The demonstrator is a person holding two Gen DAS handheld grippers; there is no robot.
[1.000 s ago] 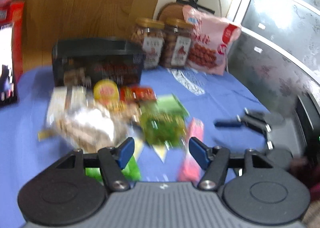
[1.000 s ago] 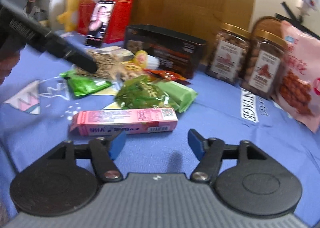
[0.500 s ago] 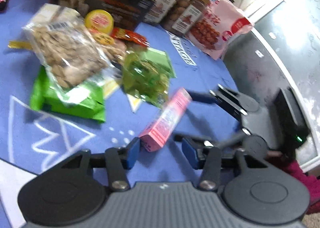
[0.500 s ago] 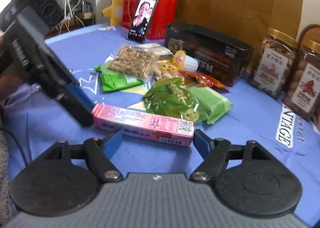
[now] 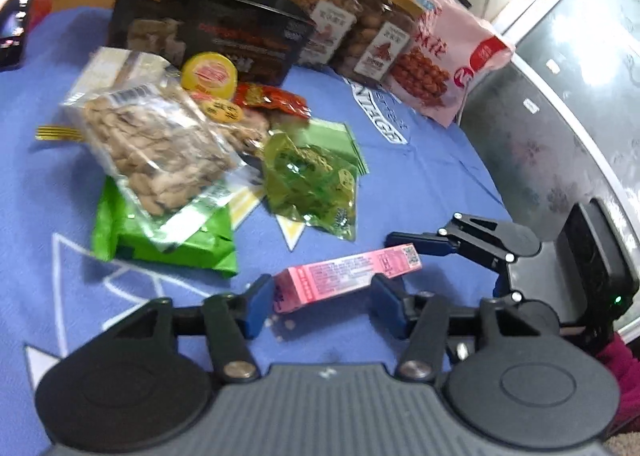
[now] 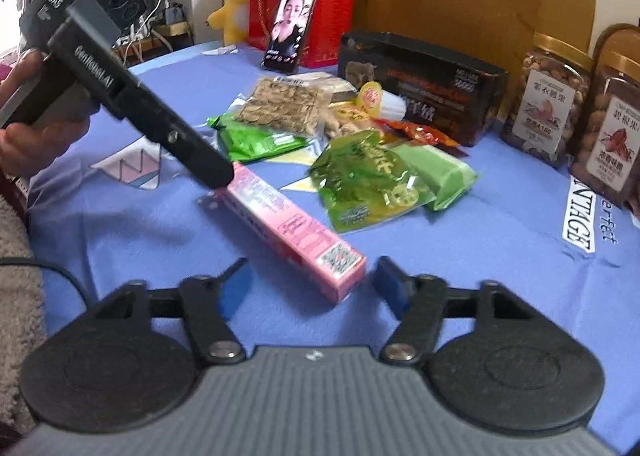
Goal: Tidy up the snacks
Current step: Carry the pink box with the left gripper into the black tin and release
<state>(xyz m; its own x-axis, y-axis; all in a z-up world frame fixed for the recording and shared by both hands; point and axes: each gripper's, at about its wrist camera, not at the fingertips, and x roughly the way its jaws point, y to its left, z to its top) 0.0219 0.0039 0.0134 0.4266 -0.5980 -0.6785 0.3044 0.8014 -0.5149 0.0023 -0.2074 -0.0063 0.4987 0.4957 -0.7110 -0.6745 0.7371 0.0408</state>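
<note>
The snack box (image 5: 347, 275) lies on the tablecloth (image 5: 420, 176) before the snack pile (image 5: 208, 152), jars (image 5: 360, 32) behind.

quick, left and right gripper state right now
Left hand-held gripper: open, jaws either side of one end of the pink box, not clamped.
Right hand-held gripper: open, holding nothing, at the box's other end.

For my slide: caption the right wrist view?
Both grippers, left and right, open at opposite ends of the pink box.
</note>
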